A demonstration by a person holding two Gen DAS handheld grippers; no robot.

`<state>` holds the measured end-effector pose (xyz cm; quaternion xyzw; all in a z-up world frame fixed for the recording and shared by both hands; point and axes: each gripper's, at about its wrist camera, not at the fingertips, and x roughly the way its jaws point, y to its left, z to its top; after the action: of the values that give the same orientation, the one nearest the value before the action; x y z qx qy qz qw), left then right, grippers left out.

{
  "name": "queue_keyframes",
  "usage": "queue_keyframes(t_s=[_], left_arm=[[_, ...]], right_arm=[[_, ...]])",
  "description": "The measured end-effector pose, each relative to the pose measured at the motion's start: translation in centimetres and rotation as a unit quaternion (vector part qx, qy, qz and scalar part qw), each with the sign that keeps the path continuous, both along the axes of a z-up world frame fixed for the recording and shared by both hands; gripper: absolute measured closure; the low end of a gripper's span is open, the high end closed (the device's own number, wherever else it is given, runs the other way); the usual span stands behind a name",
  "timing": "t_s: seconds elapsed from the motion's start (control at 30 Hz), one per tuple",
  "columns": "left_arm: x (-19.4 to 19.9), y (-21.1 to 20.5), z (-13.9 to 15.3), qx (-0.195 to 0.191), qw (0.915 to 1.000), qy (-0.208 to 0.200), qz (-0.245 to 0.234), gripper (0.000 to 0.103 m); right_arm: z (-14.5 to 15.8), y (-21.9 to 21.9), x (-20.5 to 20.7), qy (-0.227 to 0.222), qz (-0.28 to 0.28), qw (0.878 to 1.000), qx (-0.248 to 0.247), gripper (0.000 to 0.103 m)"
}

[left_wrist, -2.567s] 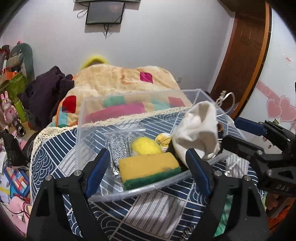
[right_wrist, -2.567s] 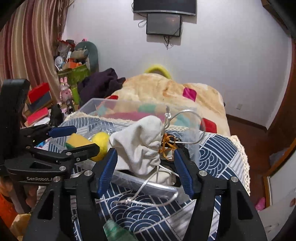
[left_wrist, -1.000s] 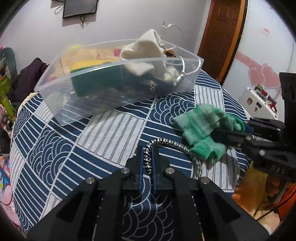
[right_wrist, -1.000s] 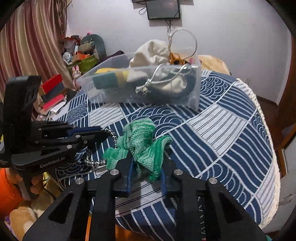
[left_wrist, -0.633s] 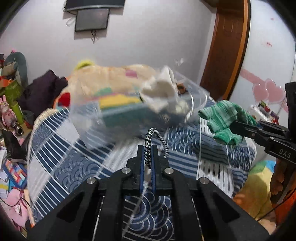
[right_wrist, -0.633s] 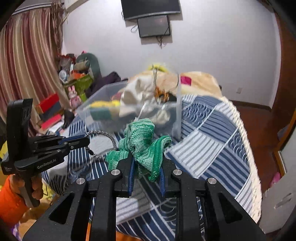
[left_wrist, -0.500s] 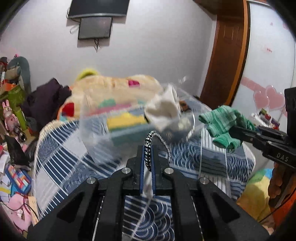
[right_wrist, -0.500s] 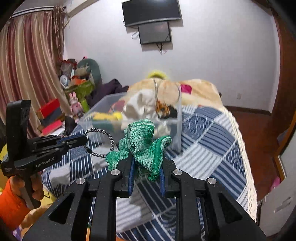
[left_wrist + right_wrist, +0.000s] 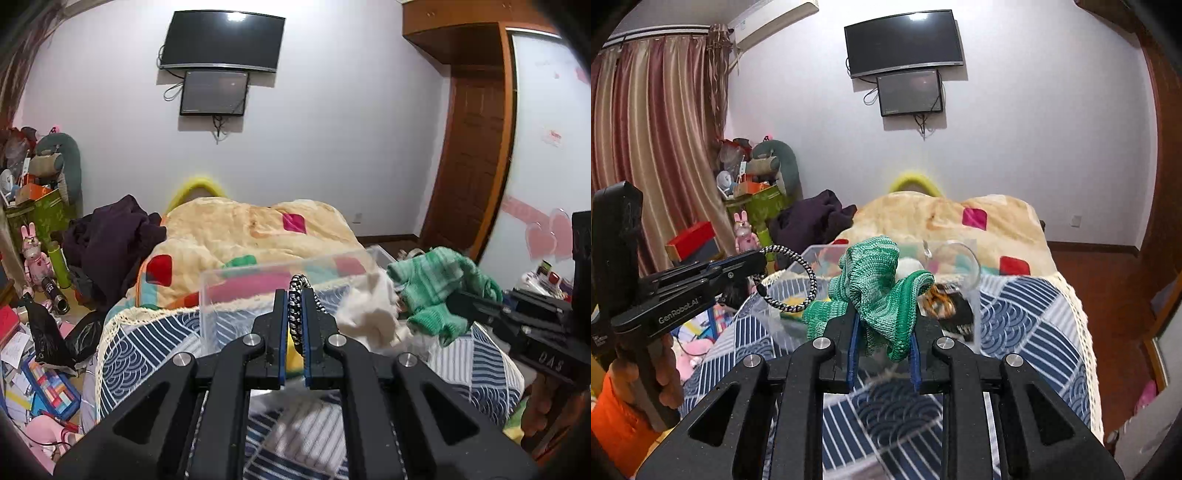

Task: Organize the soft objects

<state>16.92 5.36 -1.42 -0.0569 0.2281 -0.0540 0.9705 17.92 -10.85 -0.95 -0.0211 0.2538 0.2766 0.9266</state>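
Note:
My left gripper [image 9: 294, 299] is shut on a black-and-white braided cord loop [image 9: 295, 312]; the loop [image 9: 798, 278] hangs from it in the right wrist view, above the near left end of the clear plastic bin [image 9: 820, 254]. My right gripper [image 9: 881, 332] is shut on a green knitted cloth [image 9: 879, 280] and holds it in the air in front of the bin. The cloth also shows in the left wrist view [image 9: 439, 284], right of the bin [image 9: 258, 273]. In the bin lie a white cloth [image 9: 369, 314], a yellow sponge [image 9: 293, 356] and a clear hanger [image 9: 955, 258].
The bin stands on a table with a blue-and-white patterned cloth [image 9: 1027, 321]. Behind it is a bed with a beige blanket [image 9: 240, 229] and dark clothes [image 9: 110, 236]. Cluttered toys and boxes [image 9: 33, 229] are at the left. A wooden door [image 9: 476, 158] is at the right.
Both grippers have risen from the table with the cord and the green cloth, and now sit higher and closer to the bin.

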Motion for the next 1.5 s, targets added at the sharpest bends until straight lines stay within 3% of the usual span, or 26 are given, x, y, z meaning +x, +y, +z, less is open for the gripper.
queue_keyframes(t_s=[0.13,0.5,0.6,0.73,0.77,0.83,0.93,1.2,1.33,1.5], left_arm=[[1.8,0.7,-0.7,-0.006,0.9998,0.01,0.016,0.097],[5.6,1.5,-5.6,-0.022,0.9949,0.096,0.023,0.097],[5.5,1.3,-6.0,-0.02,0.9943,0.103,0.02,0.095],[5.0,1.1,-5.8,-0.025,0.994,0.106,0.015,0.083],[4.6,1.0,-5.6,-0.026,0.9943,0.102,0.014,0.079],[3.9,0.8,-5.1,-0.022,0.9953,0.093,0.014,0.062],[2.6,0.5,-4.2,-0.018,0.9969,0.075,0.014,0.051],[-1.8,-0.7,-0.1,-0.021,0.9996,0.017,0.002,0.045],[-4.6,-1.7,1.9,-0.008,0.9997,-0.022,0.005,0.035],[-7.8,-2.8,3.7,0.002,0.9986,-0.052,0.004,0.032]], right_arm=[[-0.8,1.8,1.6,0.009,0.008,1.0,-0.013,0.084],[-4.8,4.9,4.3,0.063,0.021,0.995,-0.07,0.083],[-4.7,4.5,3.9,0.062,0.016,0.996,-0.067,0.077],[-4.4,4.1,3.8,0.06,0.005,0.996,-0.071,0.057],[-4.3,4.0,3.6,0.057,0.002,0.996,-0.072,0.052],[-4.2,3.7,3.5,0.059,0.004,0.996,-0.068,0.051],[-3.7,2.9,2.9,0.059,0.003,0.996,-0.059,0.051],[-0.4,0.9,0.7,0.025,0.002,0.999,-0.021,0.048],[1.6,-0.2,-1.3,-0.007,0.0,1.0,-0.002,0.047],[3.3,-1.4,-4.1,-0.039,-0.002,0.999,0.022,0.033]])
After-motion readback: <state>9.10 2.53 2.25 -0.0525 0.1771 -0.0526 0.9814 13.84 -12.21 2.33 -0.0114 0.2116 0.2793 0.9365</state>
